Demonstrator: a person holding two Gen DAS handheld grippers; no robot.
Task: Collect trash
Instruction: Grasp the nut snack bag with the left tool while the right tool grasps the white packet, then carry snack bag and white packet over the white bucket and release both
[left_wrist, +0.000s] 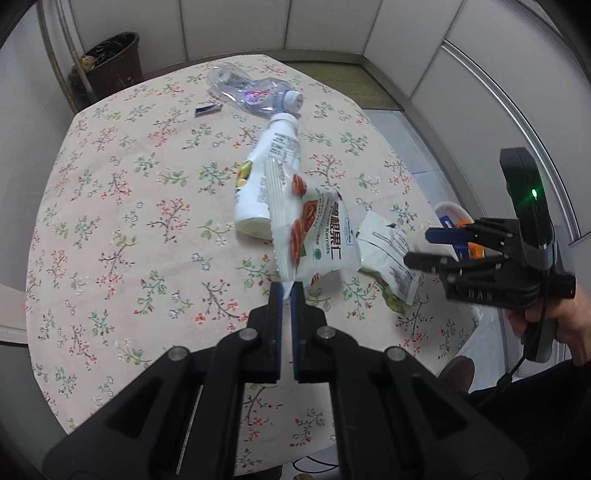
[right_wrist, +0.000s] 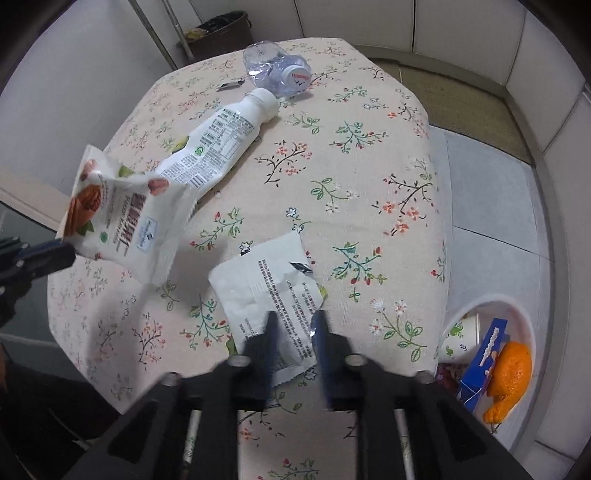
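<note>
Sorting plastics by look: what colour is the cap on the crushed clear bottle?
White with red lettering: the crushed clear bottle has its cap facing the right wrist view, where it shows best.

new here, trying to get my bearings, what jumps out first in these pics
The eye lands first on the white nut snack bag, pinched by a corner in the left hand-held gripper and hanging above the floral tablecloth. Behind it lies a white drink bottle on its side. The right hand-held gripper hovers with its jaws apart over a torn white wrapper near the table's edge.
</note>
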